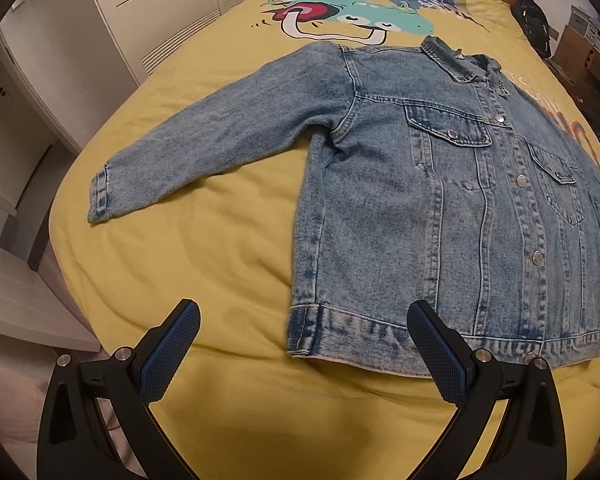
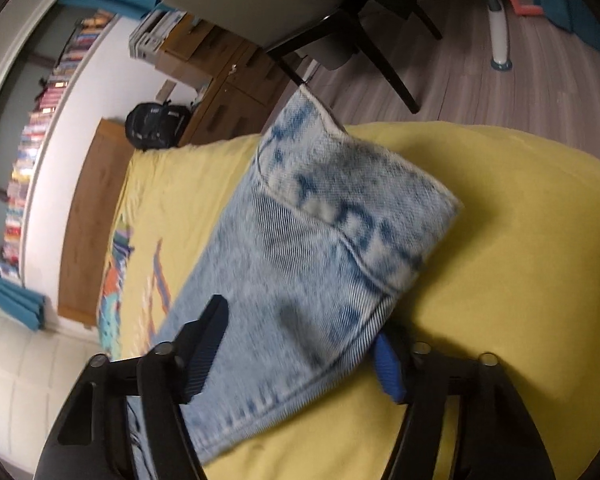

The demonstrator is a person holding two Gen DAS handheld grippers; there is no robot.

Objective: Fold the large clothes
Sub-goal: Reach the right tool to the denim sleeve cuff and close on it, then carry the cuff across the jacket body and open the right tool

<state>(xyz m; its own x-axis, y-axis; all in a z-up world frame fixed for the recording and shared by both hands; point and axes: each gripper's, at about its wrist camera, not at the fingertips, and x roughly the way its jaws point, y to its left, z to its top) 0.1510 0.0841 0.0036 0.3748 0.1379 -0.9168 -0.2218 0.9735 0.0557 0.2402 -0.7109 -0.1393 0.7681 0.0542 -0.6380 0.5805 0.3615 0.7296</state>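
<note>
A light blue denim jacket lies buttoned and face up on the yellow bed cover, one sleeve stretched out to the left. My left gripper hovers open just over the near left hem corner, nothing between its pads. In the right wrist view the other sleeve runs between the fingers of my right gripper, its cuff pointing away. The left finger sits over the cloth, the right finger is partly under its edge. The jaws stand apart, not pinching.
White wardrobe doors stand left of the bed. A black bag sits at the bed's far corner beside a wooden headboard and boxes. A dark chair stands on the wood floor beyond the bed edge.
</note>
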